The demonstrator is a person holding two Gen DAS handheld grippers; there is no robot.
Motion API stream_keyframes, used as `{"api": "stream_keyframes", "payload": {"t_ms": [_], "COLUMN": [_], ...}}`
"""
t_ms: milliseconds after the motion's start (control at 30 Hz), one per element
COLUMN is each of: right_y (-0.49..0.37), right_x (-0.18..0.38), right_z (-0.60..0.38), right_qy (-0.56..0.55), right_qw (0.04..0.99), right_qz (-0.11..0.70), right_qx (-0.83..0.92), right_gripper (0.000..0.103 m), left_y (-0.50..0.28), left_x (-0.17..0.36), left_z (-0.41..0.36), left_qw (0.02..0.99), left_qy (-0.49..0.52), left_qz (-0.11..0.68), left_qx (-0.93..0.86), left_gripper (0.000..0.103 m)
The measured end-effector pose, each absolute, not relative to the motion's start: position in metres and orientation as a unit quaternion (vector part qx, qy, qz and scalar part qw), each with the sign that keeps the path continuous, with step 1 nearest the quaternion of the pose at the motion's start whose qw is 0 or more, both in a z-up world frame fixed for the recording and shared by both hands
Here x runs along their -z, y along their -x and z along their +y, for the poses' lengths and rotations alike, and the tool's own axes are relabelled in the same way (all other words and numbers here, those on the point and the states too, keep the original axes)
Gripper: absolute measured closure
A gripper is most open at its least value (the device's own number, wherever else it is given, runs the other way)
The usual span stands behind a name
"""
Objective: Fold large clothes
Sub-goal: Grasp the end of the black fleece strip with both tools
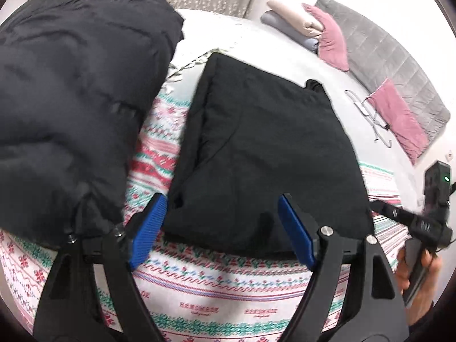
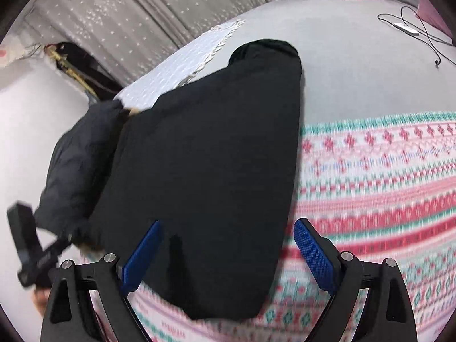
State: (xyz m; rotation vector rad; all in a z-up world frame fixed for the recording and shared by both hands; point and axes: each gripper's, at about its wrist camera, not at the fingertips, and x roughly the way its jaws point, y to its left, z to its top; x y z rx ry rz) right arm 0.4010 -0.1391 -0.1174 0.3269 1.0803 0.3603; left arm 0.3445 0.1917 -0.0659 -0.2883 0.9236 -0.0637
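Bed with patterned blanket [image 1: 205, 287]: folded black garment [image 1: 256, 154], soft, thick, limp, best pinched at near corners; left gripper [image 1: 222, 228] and right gripper [image 2: 225, 256] fingers spread, empty.

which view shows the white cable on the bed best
The left wrist view. There the white cable lies whole on the grey sheet, beside a pink cushion, loops and plug visible. The right wrist view catches it only at the top right corner, smaller and warped by the lens.
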Motion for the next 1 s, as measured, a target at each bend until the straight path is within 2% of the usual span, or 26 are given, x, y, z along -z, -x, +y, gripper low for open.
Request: {"api": "stream_keyframes", "payload": {"t_ms": [133, 267, 633, 733, 833, 1000], "right_y": [-0.387, -0.387, -0.395, -0.396, -0.396, -0.398], "right_x": [0.129, 0.149, 0.171, 0.179, 0.181, 0.185], "right_z": [-0.123, -0.148, -0.185, -0.183, -0.18, -0.176], "right_qy": [-0.112, -0.227, -0.355, -0.367, -0.378, -0.377], "right_qw": [0.827, 0.794, 0.753, 0.744, 0.742, 0.743], "right_qz": [0.527, 0.531, 0.505, 0.507, 0.499, 0.496], "right_qx": [-0.16, -0.19, -0.229, -0.232, -0.24, -0.244], "right_gripper": [0.009, 0.009, 0.009, 0.009, 0.009, 0.009], "left_y": [-0.342, -0.345, -0.346, -0.341, -0.344, -0.34], "left_x": [0.078, 0.091, 0.119, 0.128, 0.123, 0.129], "left_z": [0.196, 0.211, 0.203, 0.211, 0.204, 0.206], "left_qw": [0.878, 0.862, 0.848, 0.814, 0.823, 0.839], "left_qy": [0.135, 0.206, 0.254, 0.32, 0.295, 0.313], "left_qz": [0.459, 0.46, 0.463, 0.485, 0.485, 0.444], "left_qx": [0.023, 0.051, 0.048, 0.021, 0.012, 0.03], "left_gripper": [0.025, 0.024, 0.001, 0.001, 0.001, 0.002]}}
